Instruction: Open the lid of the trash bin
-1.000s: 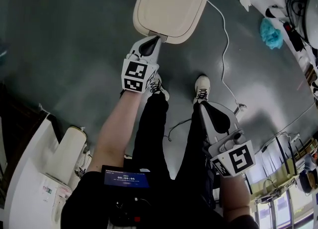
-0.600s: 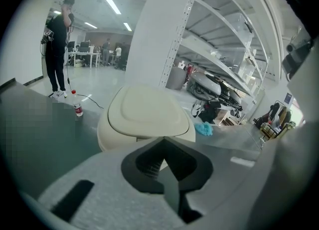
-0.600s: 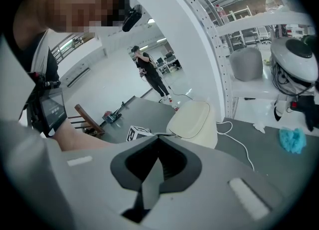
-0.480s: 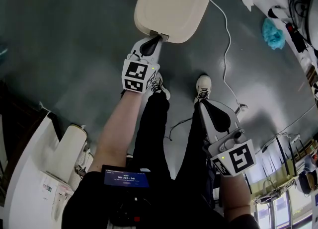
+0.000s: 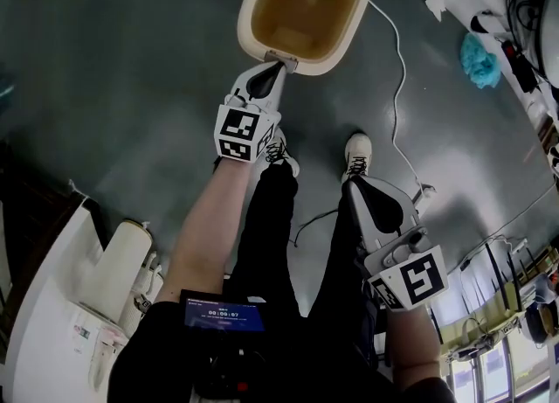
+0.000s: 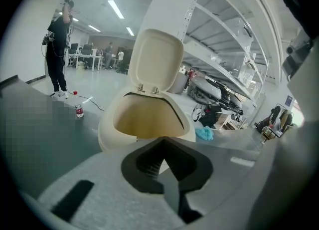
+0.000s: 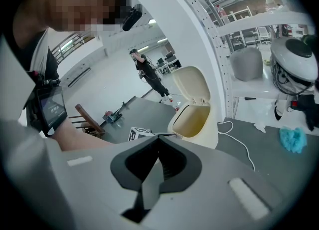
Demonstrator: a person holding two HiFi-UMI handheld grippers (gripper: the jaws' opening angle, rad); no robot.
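Dark grey-green workshop floor (image 5: 113, 86) fills the head view, and the cream, rounded plastic trash bin (image 5: 249, 8) stands at twelve o'clock, its hinged cream lid (image 6: 155, 59) upright over an empty tan interior. The left gripper (image 5: 274, 69), jaws pressed together on nothing, points at the small grey release tab (image 5: 284, 60) at six o'clock on the bin's rim; contact is unclear. The right gripper (image 5: 352, 184) hangs at five o'clock beside the person's leg (image 5: 336, 257), likewise closed and empty. Bin and lid look light, stiff and smooth, so the front tab seems the best place to work.
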